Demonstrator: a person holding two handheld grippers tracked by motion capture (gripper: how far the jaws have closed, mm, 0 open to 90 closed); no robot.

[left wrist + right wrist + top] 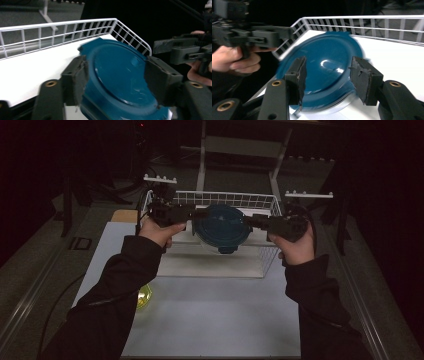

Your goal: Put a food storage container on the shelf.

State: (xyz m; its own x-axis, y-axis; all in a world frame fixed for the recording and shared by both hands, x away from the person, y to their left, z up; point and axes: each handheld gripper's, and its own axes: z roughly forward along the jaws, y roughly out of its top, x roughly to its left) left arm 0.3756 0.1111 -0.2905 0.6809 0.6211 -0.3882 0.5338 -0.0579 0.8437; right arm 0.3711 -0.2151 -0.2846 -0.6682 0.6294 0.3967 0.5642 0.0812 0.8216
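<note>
A round teal lid [222, 227] sits on a clear container inside a white wire basket [226, 195]. My left gripper [192, 215] is at the lid's left edge and my right gripper [252, 222] at its right edge, both pointing inward. In the left gripper view the jaws of my left gripper [115, 72] stand apart, with the lid [120, 75] beyond them and no pad pressing on it. My right gripper [328, 75] is likewise open, the blurred lid [324, 65] showing between its pads [362, 75]. Each view shows the other gripper across the lid.
The basket's wire walls [62, 25] [362, 18] ring a white floor. A small yellow object [144, 296] lies on the white table mat [215, 310] by the left sleeve. Dark stands and frame legs rise behind the basket.
</note>
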